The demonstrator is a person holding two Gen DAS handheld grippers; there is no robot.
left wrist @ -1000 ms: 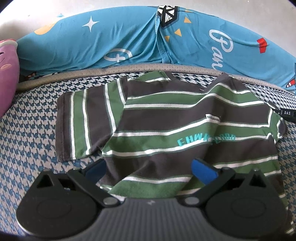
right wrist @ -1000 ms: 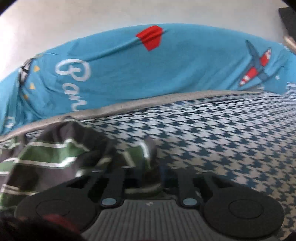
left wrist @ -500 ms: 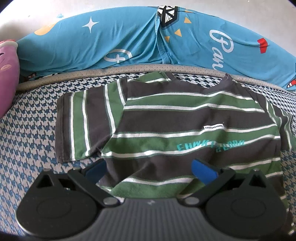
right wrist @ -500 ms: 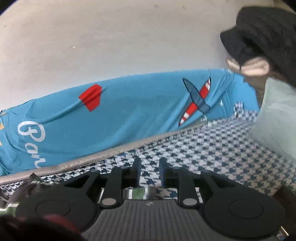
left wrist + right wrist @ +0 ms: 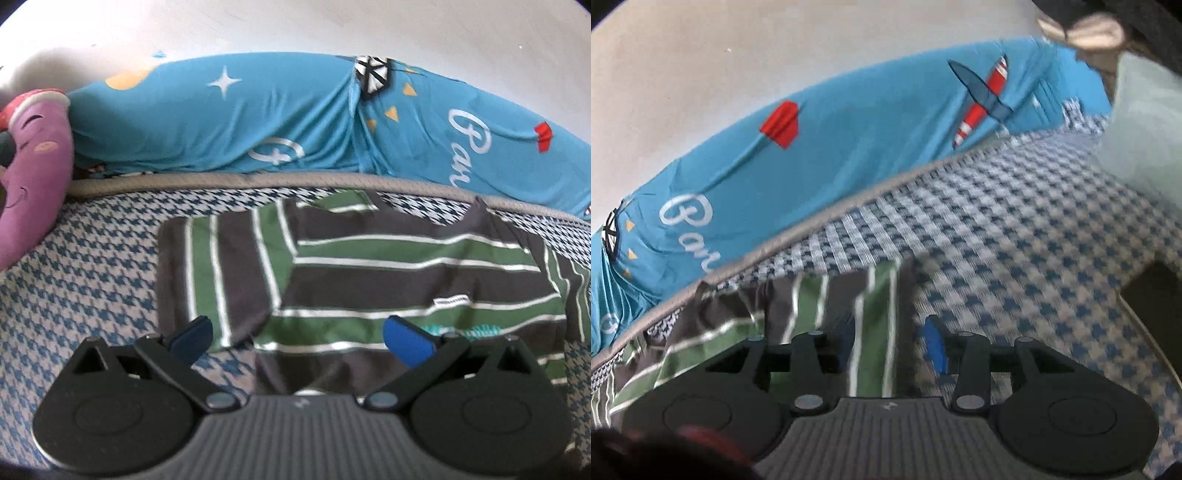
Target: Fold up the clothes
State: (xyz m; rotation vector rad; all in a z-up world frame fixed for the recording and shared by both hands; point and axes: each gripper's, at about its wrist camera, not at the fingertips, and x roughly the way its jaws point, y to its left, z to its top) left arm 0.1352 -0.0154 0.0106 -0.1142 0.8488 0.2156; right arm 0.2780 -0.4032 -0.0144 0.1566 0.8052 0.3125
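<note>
The houndstooth bed surface (image 5: pixel 92 280) is bounded at the far side by a grey piped edge (image 5: pixel 258 181), with blue printed bedding (image 5: pixel 258 122) banked up behind it against the wall. A purple plush toy (image 5: pixel 33 177) occupies the far-left corner. In the right wrist view, bare houndstooth cover extends to the right of the garment up to a pale cushion (image 5: pixel 1145 122) at the far right.

The striped T-shirt (image 5: pixel 388 280) lies flat on the bed, its collar towards the piped edge. My left gripper (image 5: pixel 299 336) sits over the near part of the shirt, fingers spread wide and holding nothing; its left finger pad (image 5: pixel 192 334) is at the corner of the spread left sleeve (image 5: pixel 210 273), its right pad (image 5: pixel 408 341) over the chest. My right gripper (image 5: pixel 890 343) is also wide open and empty; the outer edge of the right sleeve (image 5: pixel 871 314) lies between its fingers, the blue right pad (image 5: pixel 934 345) over bare cover.

The shirt has dark grey and green bands separated by thin white lines, a small white label and teal lettering on the chest. The right wrist view is motion-blurred.
</note>
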